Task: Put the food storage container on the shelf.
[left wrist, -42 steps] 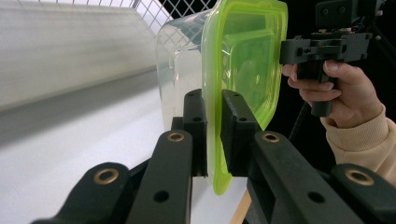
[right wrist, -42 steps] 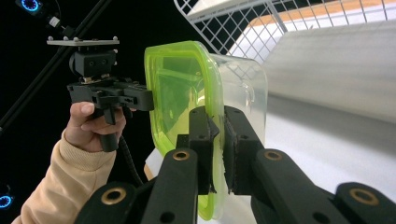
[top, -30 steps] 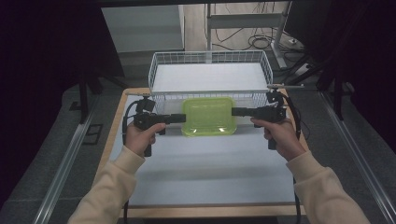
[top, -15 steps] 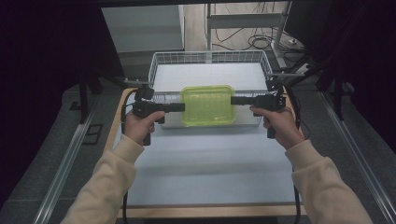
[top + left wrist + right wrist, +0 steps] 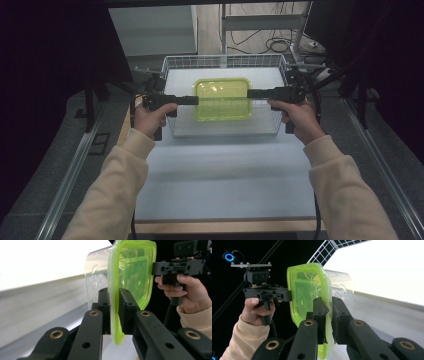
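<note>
The green-lidded box (image 5: 223, 98) hangs level over the wire basket (image 5: 175, 65), the left gripper (image 5: 114, 312) and right gripper (image 5: 327, 320) each clamped on an opposite lid edge. The carrying step looks underway; next, both hands should lower it evenly into the basket before letting go.

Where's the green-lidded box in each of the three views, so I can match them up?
High view: the box is upper centre, over the wire basket, between the two hand-held grippers.
Left gripper view: centre to upper right, its green rim clamped in the near jaws.
Right gripper view: centre, edge-on, its rim clamped in the near jaws.
Shared landmark: the basket's wire mesh, behind or beside the box in all three.
</note>
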`<state>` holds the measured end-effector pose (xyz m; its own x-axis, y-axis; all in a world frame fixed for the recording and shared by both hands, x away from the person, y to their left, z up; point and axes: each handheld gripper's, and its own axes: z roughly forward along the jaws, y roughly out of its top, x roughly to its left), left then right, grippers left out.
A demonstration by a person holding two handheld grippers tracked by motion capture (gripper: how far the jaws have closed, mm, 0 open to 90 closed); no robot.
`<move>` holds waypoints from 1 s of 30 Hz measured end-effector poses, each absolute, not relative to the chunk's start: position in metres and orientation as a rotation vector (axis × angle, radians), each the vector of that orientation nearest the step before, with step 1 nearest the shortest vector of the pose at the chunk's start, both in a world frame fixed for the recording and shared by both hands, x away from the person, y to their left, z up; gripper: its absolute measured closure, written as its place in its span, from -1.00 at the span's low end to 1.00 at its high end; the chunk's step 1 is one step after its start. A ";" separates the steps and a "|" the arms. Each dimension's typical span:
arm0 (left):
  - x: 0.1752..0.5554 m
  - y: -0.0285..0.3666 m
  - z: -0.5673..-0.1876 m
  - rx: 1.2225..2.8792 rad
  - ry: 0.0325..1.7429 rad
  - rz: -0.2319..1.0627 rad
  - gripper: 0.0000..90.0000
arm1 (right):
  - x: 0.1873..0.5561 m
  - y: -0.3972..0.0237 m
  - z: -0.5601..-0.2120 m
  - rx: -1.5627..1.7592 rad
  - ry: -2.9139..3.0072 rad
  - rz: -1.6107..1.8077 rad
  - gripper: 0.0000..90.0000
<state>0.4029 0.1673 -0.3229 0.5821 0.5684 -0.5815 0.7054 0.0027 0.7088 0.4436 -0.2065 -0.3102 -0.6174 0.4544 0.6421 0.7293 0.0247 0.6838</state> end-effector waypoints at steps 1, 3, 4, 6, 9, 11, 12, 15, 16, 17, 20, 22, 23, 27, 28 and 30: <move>0.405 0.167 -0.322 1.673 1.077 -0.150 0.81 | 0.446 -0.206 -0.310 -1.229 -2.053 -1.627 0.84; 0.410 0.167 -0.320 1.672 1.078 -0.149 0.81 | 0.451 -0.206 -0.309 -1.238 -2.047 -1.621 0.84; 0.413 0.167 -0.320 1.666 1.079 -0.154 0.81 | 0.454 -0.207 -0.308 -1.243 -2.043 -1.617 0.84; 0.418 0.167 -0.319 1.661 1.081 -0.161 0.81 | 0.459 -0.206 -0.307 -1.255 -2.037 -1.617 0.84; 0.427 0.168 -0.317 1.655 1.092 -0.163 0.81 | 0.466 -0.205 -0.304 -1.271 -2.036 -1.613 0.84; 0.433 0.168 -0.315 1.653 1.096 -0.159 0.81 | 0.471 -0.204 -0.302 -1.282 -2.036 -1.616 0.83; 0.435 0.168 -0.315 1.645 1.102 -0.162 0.81 | 0.473 -0.203 -0.301 -1.289 -2.035 -1.615 0.83; 0.443 0.169 -0.313 1.656 1.111 -0.151 0.81 | 0.482 -0.202 -0.300 -1.303 -2.032 -1.612 0.83; 0.445 0.169 -0.312 1.646 1.115 -0.152 0.81 | 0.484 -0.201 -0.299 -1.308 -2.029 -1.610 0.83; 0.448 0.169 -0.311 1.650 1.114 -0.155 0.81 | 0.487 -0.201 -0.299 -1.310 -2.027 -1.611 0.83; 0.452 0.169 -0.311 1.649 1.112 -0.165 0.81 | 0.496 -0.201 -0.297 -1.319 -2.021 -1.610 0.82; 0.459 0.170 -0.311 1.651 1.120 -0.166 0.81 | 0.501 -0.201 -0.298 -1.320 -2.015 -1.606 0.82; 0.462 0.170 -0.311 1.652 1.120 -0.168 0.81 | 0.503 -0.200 -0.299 -1.322 -2.012 -1.604 0.82; 0.471 0.171 -0.315 1.642 1.123 -0.184 0.81 | 0.512 -0.200 -0.302 -1.331 -1.996 -1.596 0.82; 0.473 0.171 -0.316 1.639 1.125 -0.190 0.81 | 0.514 -0.200 -0.302 -1.336 -1.994 -1.593 0.82; 0.477 0.172 -0.319 1.640 1.130 -0.200 0.81 | 0.517 -0.200 -0.304 -1.343 -1.995 -1.586 0.81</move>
